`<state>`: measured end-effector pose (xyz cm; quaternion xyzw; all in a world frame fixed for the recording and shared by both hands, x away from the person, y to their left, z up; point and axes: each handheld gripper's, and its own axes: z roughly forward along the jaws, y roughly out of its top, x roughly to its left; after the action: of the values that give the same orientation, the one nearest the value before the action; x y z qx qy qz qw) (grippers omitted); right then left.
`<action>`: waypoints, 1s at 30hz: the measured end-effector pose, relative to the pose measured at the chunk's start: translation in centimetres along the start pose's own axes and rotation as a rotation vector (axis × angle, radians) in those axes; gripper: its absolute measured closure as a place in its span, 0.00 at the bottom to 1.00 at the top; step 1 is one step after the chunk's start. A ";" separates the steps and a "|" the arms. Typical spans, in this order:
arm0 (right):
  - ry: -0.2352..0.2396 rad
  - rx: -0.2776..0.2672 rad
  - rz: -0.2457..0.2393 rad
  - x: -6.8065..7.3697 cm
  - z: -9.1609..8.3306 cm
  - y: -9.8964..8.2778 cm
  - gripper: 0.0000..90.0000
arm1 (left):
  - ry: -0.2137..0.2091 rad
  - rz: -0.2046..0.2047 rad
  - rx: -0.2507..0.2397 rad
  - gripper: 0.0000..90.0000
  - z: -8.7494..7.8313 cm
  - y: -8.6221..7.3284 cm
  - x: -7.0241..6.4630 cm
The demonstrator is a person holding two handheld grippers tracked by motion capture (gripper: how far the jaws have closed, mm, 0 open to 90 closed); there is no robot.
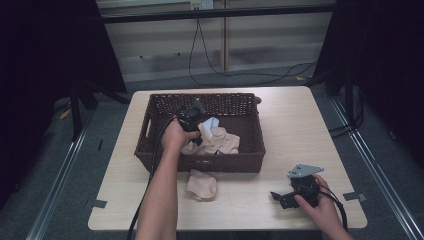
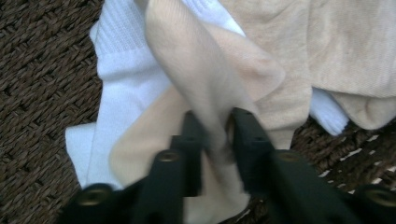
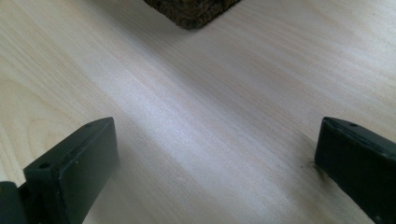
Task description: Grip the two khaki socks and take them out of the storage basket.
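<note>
Left gripper [image 2: 212, 135], jaws drawn in tight on a fold of beige sock [image 2: 205, 79], cloth pinched between the two black pads and bunched up above them; pressed into the pile inside the woven basket [image 1: 150, 125], toward its near-left part; seen from the high view at [image 1: 192, 117], gripped by the left hand [image 1: 173, 136], cable trailing back over the basket's left wall and off the table's near edge

Under and beside the pinched fold, a white ribbed sock [image 2: 123, 70], spread over the basket's brown weave, partly covered by the beige cloth; more beige fabric [image 2: 355, 51] piled toward the far side of the left gripper view, touching the white one

Pile in the basket seen from above as pale beige with a white corner [image 1: 211, 122] poking out, lying against the near wall of the basket

Outside the basket, another beige sock [image 1: 202, 185] flat on the table [image 1: 300, 115], just beside the basket's near wall, toward the near edge

Right gripper [image 3: 215, 168], jaws spread wide with nothing between them but bare wood; from above at [image 1: 280, 197], resting low at the table's near-right corner, held by the right hand [image 1: 320, 205], well apart from the basket, a corner of which shows at [image 3: 191, 11]
</note>
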<state>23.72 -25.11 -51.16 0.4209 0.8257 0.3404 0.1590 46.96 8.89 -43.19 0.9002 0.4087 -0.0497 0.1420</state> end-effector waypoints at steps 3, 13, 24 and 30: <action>-0.001 0.003 0.004 0.0 0.0 0.0 0.00 | -0.020 -0.010 0.008 0.95 -0.5 -0.1 0.1; 0.000 0.000 0.001 0.0 0.0 0.0 0.00 | -0.047 0.009 -0.005 0.95 -3.6 -0.5 -0.3; 0.001 0.004 0.005 0.0 0.0 0.0 0.00 | -0.062 0.004 -0.026 0.95 -6.0 -0.7 -0.9; 0.001 0.004 0.007 0.0 0.0 0.0 0.00 | -0.090 -0.009 -0.077 0.96 -6.9 -0.9 -0.9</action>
<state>23.68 -25.09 -51.12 0.4238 0.8250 0.3393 0.1566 45.53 10.86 -36.63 0.8890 0.4078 -0.0751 0.1945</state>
